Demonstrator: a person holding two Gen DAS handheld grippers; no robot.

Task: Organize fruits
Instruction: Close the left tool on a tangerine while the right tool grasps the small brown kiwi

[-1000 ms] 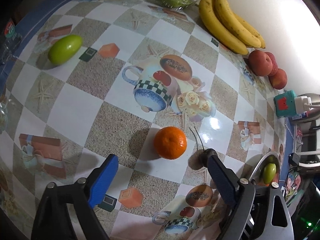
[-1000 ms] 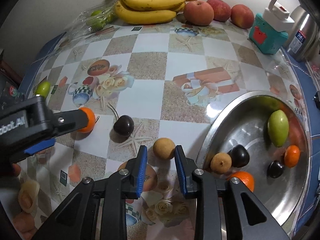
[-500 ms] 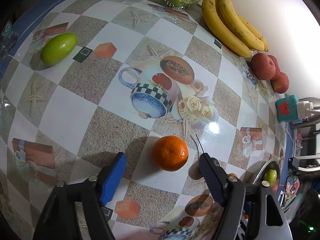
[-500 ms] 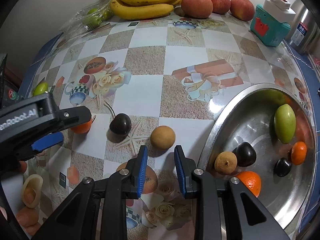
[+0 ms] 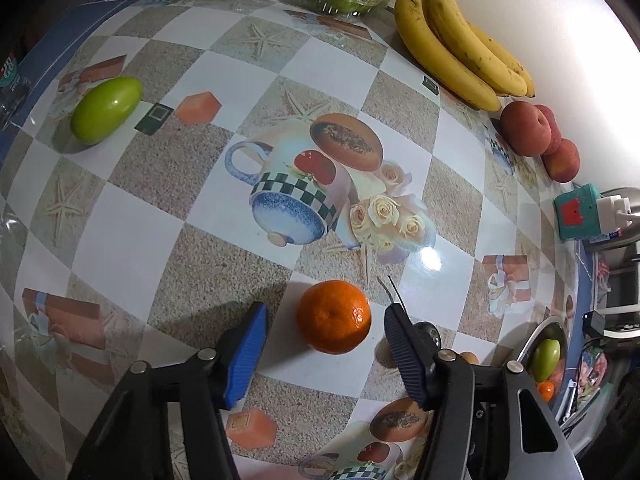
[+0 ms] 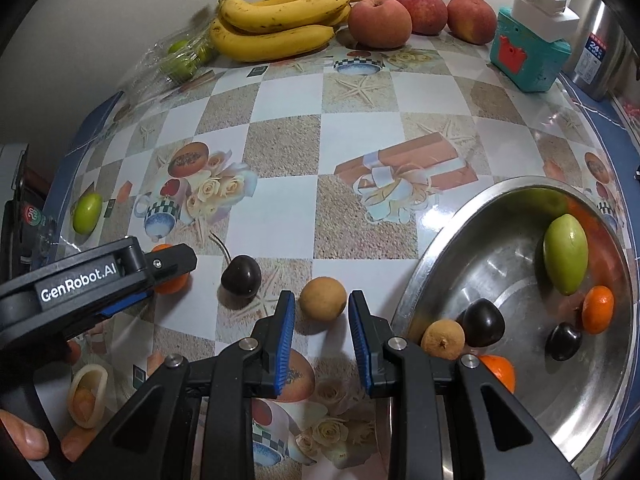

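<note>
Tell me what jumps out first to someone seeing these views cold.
The orange mandarin sits between the closing fingers of the left tool, untouched so far. On the right, a steel bowl already holds mixed fruit. Bananas and peaches line the back wall.

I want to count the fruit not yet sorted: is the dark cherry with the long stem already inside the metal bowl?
No, that dark cherry lies on the tablecloth, left of the metal bowl and apart from its rim.
</note>
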